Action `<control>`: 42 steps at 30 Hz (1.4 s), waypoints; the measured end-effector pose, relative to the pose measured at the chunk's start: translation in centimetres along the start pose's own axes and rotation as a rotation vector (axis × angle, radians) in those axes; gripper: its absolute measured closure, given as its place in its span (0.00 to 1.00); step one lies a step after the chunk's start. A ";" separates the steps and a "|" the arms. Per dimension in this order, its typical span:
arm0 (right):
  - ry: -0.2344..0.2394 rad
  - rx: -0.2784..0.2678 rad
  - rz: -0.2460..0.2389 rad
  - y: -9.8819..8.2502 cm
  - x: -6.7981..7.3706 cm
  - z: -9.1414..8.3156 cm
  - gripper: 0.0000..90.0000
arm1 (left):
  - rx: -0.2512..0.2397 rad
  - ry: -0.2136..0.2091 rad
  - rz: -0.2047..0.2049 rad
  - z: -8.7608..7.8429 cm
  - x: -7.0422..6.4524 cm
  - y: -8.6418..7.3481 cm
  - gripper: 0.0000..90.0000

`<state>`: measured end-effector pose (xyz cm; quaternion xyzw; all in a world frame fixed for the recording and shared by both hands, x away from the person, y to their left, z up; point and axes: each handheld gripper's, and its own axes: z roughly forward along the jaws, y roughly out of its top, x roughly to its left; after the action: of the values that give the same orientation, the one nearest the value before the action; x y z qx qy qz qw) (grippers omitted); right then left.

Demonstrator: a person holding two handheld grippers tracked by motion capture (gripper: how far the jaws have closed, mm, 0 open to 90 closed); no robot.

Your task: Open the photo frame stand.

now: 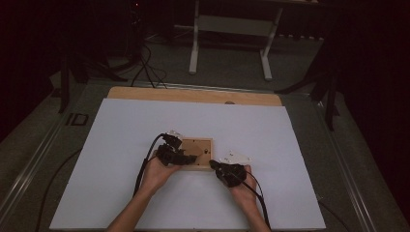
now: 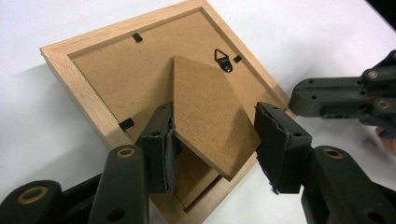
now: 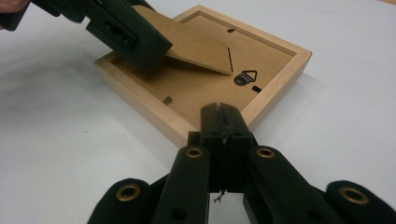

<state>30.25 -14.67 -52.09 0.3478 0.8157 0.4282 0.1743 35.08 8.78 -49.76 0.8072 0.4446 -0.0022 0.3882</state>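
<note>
Picture frame (image 1: 196,152) lies face-down on the counter (image 1: 121,145), backing board up, directly ahead of both hand-held grippers.

Left hand-held gripper (image 2: 212,147): jaws part-open, straddling the fold-out stand flap (image 2: 205,112). The left pad (image 2: 163,154) looks to be touching the flap's edge; the right pad (image 2: 275,149) stands just clear of the other edge. So I read it as not clamped, flap between the jaws but loose. The flap is tilted up off the backing board, hinged end near the gripper, pointed tip away from it, toward the hanger ring (image 2: 224,60). Its long axis runs straight out along the gripper's own line, so the jaws close across the flap's width. That alignment is what the next move hangs on.

Right hand-held gripper (image 3: 223,122): jaws fully closed, nothing between them. The tip sits at the frame's near wooden rim; I can't tell whether it presses on it or just hovers above. From this gripper the flap is ahead and to the upper left, under the left hand-held gripper (image 3: 126,32), the hanger ring (image 3: 245,77) just past the tip.

My read: the left one is nearer the flap and does the work, the right one only pins the frame. Squeeze left across the flap, then swing it about the hinge. Risk: the frame slides on the counter if the right tip isn't actually bearing down.
</note>
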 end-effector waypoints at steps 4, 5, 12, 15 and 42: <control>0.001 0.000 0.000 0.0 0.0 0.0 0.99 | -0.005 -0.007 -0.007 0.0 0.0 0.1 0.57; 0.001 0.000 0.000 0.0 0.0 0.0 0.99 | -0.004 -0.009 -0.009 -0.1 0.1 0.1 0.57; 0.001 0.001 -0.002 0.0 0.0 0.0 0.98 | 0.001 -0.006 -0.017 -0.1 0.0 0.2 0.58; 0.002 0.001 -0.001 0.0 0.0 0.0 0.98 | -0.001 0.009 -0.015 -0.1 -0.1 0.2 0.58; 0.000 -0.036 -0.007 1.8 -0.8 -3.3 0.80 | -0.058 0.118 0.157 -0.9 -2.2 -0.4 0.59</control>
<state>29.66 -16.45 -48.79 0.3420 0.8090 0.4421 0.1821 33.14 7.88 -48.65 0.8268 0.4019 0.0885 0.3834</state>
